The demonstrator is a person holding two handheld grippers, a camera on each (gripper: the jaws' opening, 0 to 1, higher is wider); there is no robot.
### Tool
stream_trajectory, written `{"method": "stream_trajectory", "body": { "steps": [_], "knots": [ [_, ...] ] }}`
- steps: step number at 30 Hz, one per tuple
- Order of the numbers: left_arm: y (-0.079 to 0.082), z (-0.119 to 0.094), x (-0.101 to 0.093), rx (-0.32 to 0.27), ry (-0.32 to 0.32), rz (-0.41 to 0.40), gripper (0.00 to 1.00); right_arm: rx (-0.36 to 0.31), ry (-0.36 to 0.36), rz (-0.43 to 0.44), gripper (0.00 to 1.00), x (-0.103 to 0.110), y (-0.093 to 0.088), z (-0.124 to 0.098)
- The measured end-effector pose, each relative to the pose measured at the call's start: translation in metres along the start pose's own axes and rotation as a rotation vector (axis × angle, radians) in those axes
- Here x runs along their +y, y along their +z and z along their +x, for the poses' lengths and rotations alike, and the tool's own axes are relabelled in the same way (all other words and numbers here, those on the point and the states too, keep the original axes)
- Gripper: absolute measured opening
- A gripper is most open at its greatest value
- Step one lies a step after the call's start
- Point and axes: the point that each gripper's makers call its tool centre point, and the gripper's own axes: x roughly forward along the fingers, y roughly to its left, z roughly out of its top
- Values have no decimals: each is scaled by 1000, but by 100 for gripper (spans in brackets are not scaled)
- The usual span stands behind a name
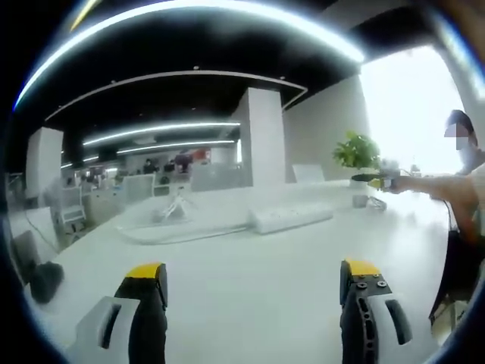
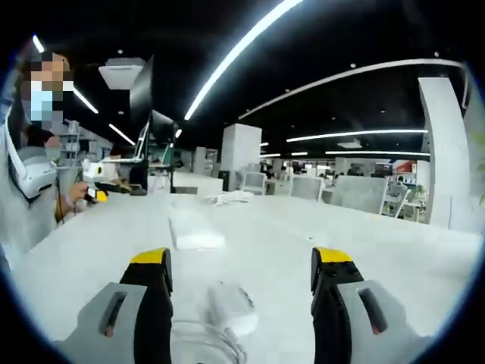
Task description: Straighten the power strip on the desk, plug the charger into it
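Note:
The white power strip (image 1: pixel 292 218) lies on the white desk (image 1: pixel 250 303), angled, with its cable (image 1: pixel 178 233) running off to the left. My left gripper (image 1: pixel 252 273) is open, well short of the strip, with nothing between its jaws. In the right gripper view the strip (image 2: pixel 194 230) lies end-on ahead. A white charger (image 2: pixel 232 306) with its coiled cable rests on the desk between the jaws of my right gripper (image 2: pixel 241 262), which stands open around it without pinching it.
A potted plant (image 1: pixel 356 151) stands at the desk's far right, beside a person (image 1: pixel 464 178) whose hand holds the other gripper (image 1: pixel 379 180). A dark object (image 1: pixel 44 278) sits at the left edge. Monitors (image 2: pixel 144 95) and a loose cable bundle (image 2: pixel 231 197) lie farther along.

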Motion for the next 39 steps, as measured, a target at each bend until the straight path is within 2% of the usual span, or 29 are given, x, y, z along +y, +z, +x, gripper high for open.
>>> {"method": "stream_trajectory", "body": {
  "steps": [2, 7, 13, 23, 39],
  "knots": [
    [0, 1, -1, 3, 1, 4, 97, 5, 6, 4, 67, -1, -4, 0],
    [-1, 2, -4, 10, 3, 8, 97, 7, 36, 46, 67, -1, -15, -3],
    [-1, 5, -7, 13, 7, 12, 97, 70, 74, 62, 62, 4, -35, -4],
    [-2, 7, -9, 15, 10, 16, 97, 96, 103, 80, 53, 13, -45, -3],
    [-1, 5, -9, 9, 15, 18, 97, 126, 124, 94, 36, 10, -53, -6]
  ]
}}
